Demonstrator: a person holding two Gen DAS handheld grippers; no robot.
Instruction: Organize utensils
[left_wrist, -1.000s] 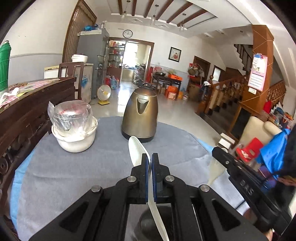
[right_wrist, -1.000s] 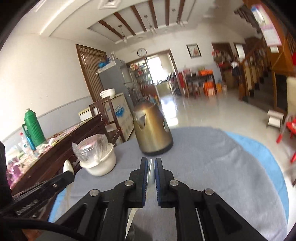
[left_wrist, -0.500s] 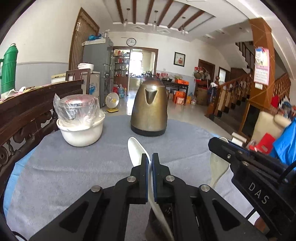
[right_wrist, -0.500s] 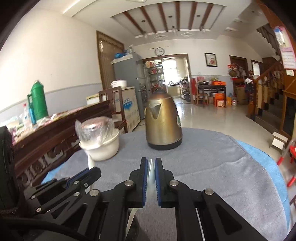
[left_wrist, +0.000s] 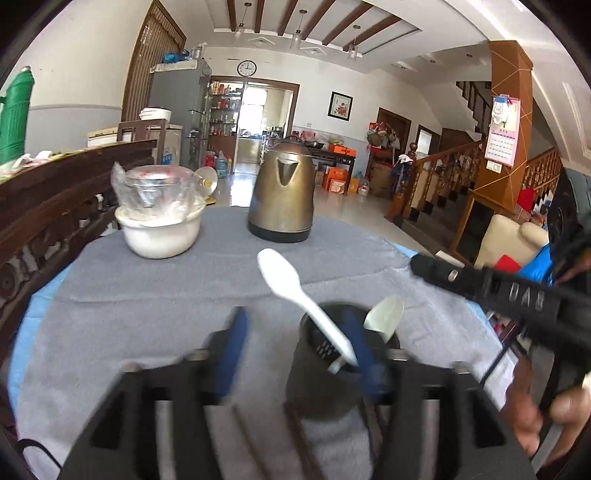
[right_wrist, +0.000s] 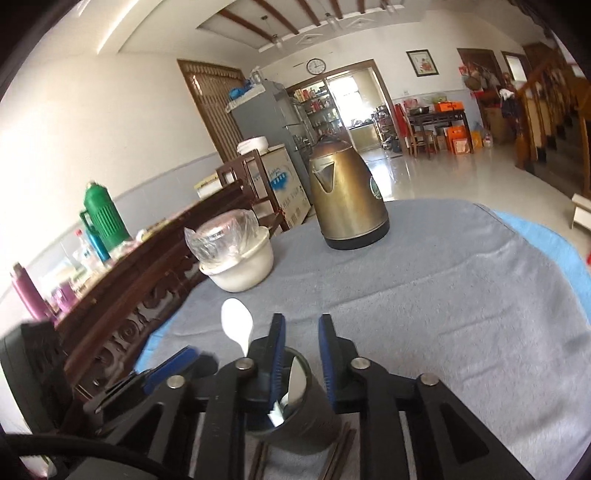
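Both claws are opening: the left claw (left_wrist: 295, 350) is releasing a white spoon (left_wrist: 295, 291) into the dark cup (left_wrist: 332, 369) beneath it, the right claw (right_wrist: 301, 354) another. Light, stiff, slippery plastic; gripping the handle suits best.

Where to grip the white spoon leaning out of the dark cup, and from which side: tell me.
I'd take the white spoon on its bare handle, just above the dark cup, coming from above on the left, where it leans. Its bowl is up and the handle thin, so close across it; the cream spoon crowds the right.
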